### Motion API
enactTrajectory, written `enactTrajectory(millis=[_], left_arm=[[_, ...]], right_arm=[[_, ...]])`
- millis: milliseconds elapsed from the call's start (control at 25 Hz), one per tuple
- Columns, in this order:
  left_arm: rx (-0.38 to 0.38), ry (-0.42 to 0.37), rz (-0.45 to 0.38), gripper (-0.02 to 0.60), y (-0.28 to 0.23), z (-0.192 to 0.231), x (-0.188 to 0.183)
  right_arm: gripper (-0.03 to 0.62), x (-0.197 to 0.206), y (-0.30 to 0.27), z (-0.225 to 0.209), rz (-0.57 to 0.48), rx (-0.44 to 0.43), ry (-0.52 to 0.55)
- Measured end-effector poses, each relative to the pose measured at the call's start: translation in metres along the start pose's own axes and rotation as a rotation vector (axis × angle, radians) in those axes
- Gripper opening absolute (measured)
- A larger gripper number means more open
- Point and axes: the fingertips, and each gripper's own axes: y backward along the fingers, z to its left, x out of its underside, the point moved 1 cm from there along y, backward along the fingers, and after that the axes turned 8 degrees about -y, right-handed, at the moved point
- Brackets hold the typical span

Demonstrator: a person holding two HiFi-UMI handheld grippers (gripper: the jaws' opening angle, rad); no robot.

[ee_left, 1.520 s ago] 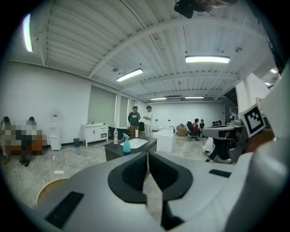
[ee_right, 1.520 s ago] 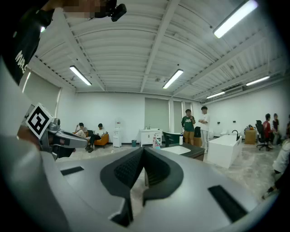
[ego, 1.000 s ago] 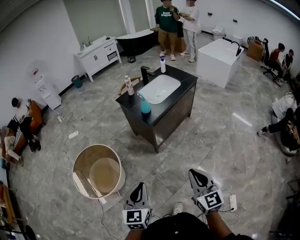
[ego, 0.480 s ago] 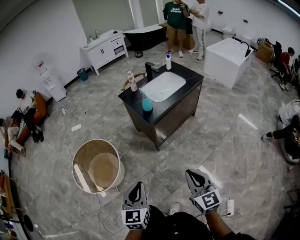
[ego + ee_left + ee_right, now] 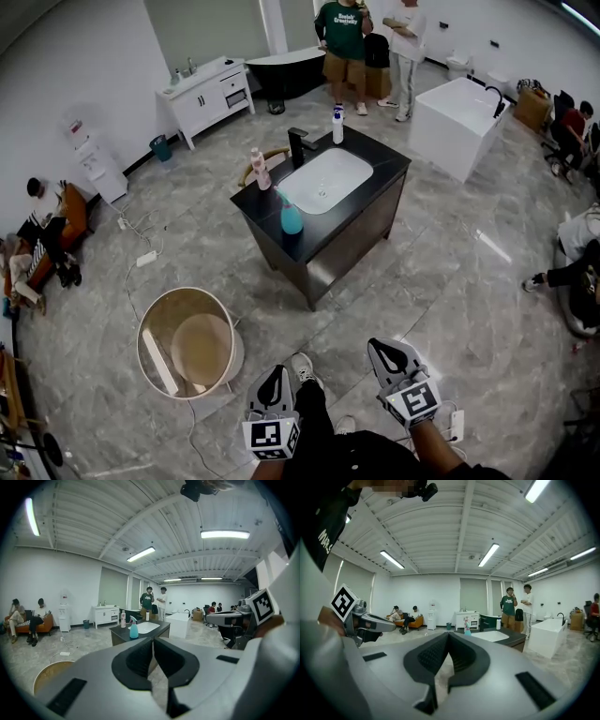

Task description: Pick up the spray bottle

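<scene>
Left gripper point(image 5: 275, 373), right gripper point(image 5: 385, 348), seemingly closed, hang far from spray bottle point(image 5: 292, 218).

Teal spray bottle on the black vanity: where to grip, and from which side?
Spray bottle: probably the teal body below its trigger head, jaws level, coming in from the counter's near edge. It stands upright right at that edge, sink behind it, nothing in front.
</scene>
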Motion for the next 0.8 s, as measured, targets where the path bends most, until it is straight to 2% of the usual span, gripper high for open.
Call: enactTrajectory(millis=[200, 480, 800], left_arm=[[0.023, 0.007, -0.018, 0.02, -0.06, 0.029, -0.013], [0.049, 0.004, -0.053, 0.02, -0.154, 0.099, -0.053], [0.079, -0.009, -0.071, 0.02, -0.229, 0.168, -0.081]], right_arm=[[-0.006, -0.01, -0.054, -0.023, 0.014, 0.012, -0.009], [-0.005, -0.038, -0.164, -0.055, 0.022, 0.021, 0.027], [-0.006, -0.058, -0.269, -0.073, 0.042, 0.021, 0.038]])
